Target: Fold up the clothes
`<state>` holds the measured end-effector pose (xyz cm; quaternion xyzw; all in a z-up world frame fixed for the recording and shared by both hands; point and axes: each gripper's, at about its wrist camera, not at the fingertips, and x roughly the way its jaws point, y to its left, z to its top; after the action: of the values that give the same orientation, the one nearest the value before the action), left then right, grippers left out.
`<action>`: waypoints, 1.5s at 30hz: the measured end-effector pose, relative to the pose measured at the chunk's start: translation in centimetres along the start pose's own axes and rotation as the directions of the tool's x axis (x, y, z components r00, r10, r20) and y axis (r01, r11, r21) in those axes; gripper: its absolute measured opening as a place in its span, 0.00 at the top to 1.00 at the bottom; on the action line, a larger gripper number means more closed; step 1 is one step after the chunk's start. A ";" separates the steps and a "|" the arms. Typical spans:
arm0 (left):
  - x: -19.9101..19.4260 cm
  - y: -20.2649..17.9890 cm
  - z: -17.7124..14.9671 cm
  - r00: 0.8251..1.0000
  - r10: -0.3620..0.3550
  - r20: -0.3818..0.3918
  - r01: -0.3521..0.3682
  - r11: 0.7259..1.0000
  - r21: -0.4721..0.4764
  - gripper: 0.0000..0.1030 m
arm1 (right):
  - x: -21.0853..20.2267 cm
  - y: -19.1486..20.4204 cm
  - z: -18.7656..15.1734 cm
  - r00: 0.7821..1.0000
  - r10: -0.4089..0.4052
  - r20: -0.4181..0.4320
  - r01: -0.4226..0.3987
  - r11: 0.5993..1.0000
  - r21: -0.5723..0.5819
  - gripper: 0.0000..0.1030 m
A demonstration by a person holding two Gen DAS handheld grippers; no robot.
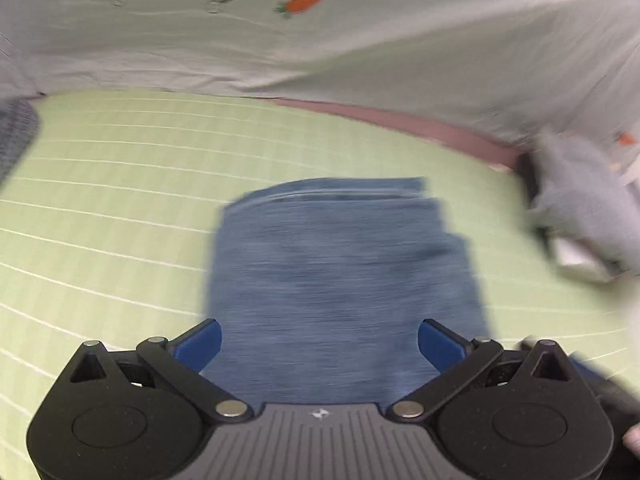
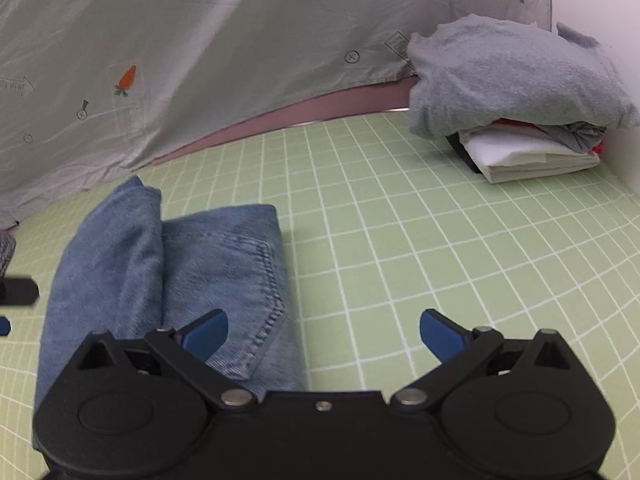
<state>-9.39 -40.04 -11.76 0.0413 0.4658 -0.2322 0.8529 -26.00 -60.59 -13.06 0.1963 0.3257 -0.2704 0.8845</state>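
Note:
Folded blue jeans (image 1: 340, 272) lie on the green checked mat (image 1: 112, 208); the left wrist view is blurred. My left gripper (image 1: 319, 342) hovers over the near end of the jeans, jaws wide apart, and its blue pads press on nothing. In the right wrist view the jeans (image 2: 168, 276) lie left of centre, one folded part standing higher on the left side. My right gripper (image 2: 323, 336) is open above the jeans' right edge and the mat (image 2: 440, 248), with nothing between its fingers. A piece of the left gripper (image 2: 16, 300) shows at that view's left edge.
A stack of folded clothes (image 2: 516, 104), a grey garment on top, sits at the mat's far right corner. A pale sheet with carrot prints (image 2: 200, 60) hangs behind the mat above a pink edge (image 2: 320, 108). A grey cloth (image 1: 16, 132) lies at the far left.

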 end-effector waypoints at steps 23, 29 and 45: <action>2.7 7.2 0.3 0.993 -0.118 0.013 0.118 0.981 -0.152 0.00 | 0.7 7.9 3.5 0.910 0.414 -0.015 -0.415 0.909 -0.046 0.93; 2.1 6.2 0.9 0.983 -0.176 0.051 0.181 0.974 -0.135 0.00 | -2.8 3.7 5.0 0.941 0.320 0.108 -0.324 0.946 0.024 0.93; 7.9 4.1 0.0 0.938 -0.316 -0.143 0.295 0.943 -0.153 0.00 | 5.6 -1.4 -0.1 0.949 0.250 -0.192 -0.174 0.923 0.343 0.12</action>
<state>-4.01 -39.24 -18.79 -0.0679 0.5498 -0.3271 0.7656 -23.27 -63.56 -17.20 0.4022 0.3549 -0.1973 0.8206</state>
